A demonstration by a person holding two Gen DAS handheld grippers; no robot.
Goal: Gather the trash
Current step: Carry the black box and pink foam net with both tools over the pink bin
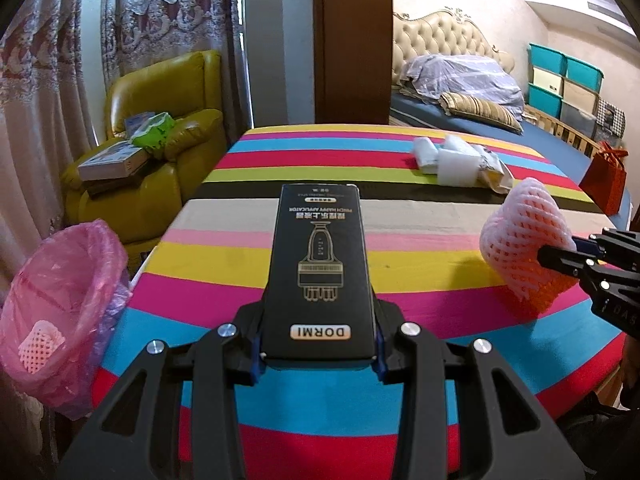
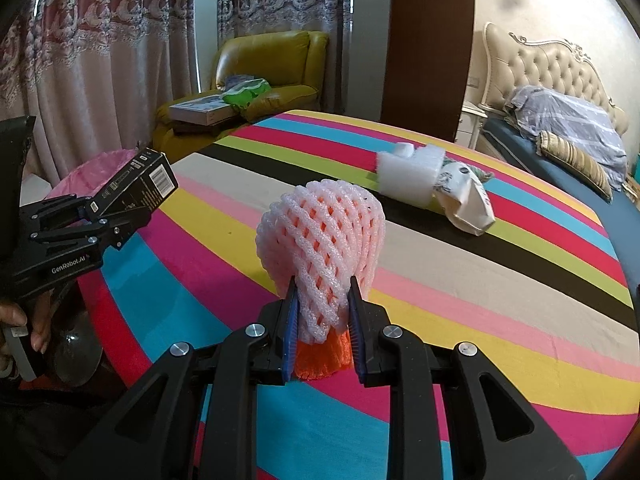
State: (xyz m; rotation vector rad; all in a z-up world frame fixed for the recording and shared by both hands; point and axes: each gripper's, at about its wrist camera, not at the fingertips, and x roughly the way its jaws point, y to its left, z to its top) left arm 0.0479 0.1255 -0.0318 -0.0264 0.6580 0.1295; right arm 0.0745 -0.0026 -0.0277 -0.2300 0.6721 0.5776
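My left gripper (image 1: 318, 350) is shut on a black DORMI box (image 1: 320, 272) and holds it above the striped table (image 1: 224, 264). It also shows in the right wrist view (image 2: 90, 210) with the box (image 2: 136, 188). My right gripper (image 2: 322, 320) is shut on a pink and orange foam fruit net (image 2: 324, 244), also seen at the right of the left wrist view (image 1: 524, 248). A bin with a pink bag (image 1: 60, 300) stands left of the table, with a foam net inside.
White foam pieces (image 2: 408, 174) and a crumpled wrapper (image 2: 466, 200) lie on the far side of the table. A yellow armchair (image 1: 160, 160) with books stands behind the bin. A bed (image 1: 480, 120) and storage boxes are at the right.
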